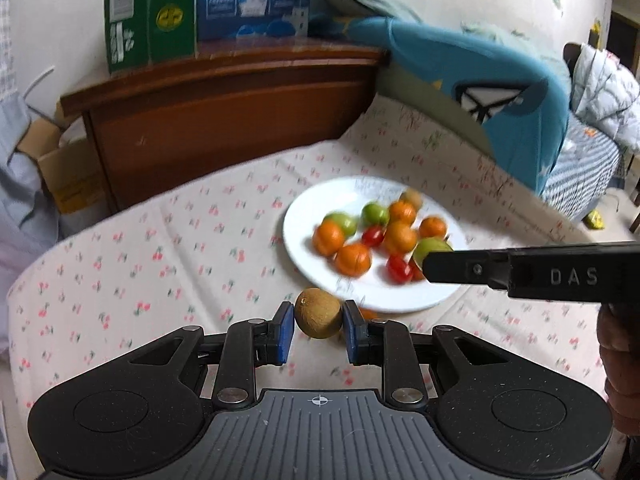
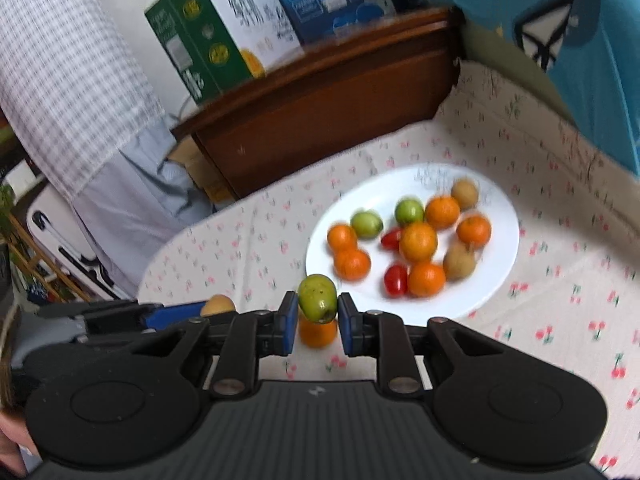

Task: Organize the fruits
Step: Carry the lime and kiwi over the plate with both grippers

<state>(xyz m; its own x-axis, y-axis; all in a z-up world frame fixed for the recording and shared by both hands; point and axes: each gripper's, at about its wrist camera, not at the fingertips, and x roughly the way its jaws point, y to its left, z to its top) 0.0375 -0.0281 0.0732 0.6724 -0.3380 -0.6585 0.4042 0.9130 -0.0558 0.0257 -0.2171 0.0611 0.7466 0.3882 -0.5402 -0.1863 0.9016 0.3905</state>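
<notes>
Surface: you face a bed (image 2: 560,280) spread with a white sheet printed in small red cherries.
Plate: a white plate (image 2: 492,280) sits directly on your sheet, holding oranges, green fruits, red tomatoes and brown fruits.
Loose fruit: one orange (image 2: 318,334) lies on the sheet just beside the plate's near rim.
Far edge: a blue cushion (image 1: 500,92) rests at the bed's far side.
</notes>
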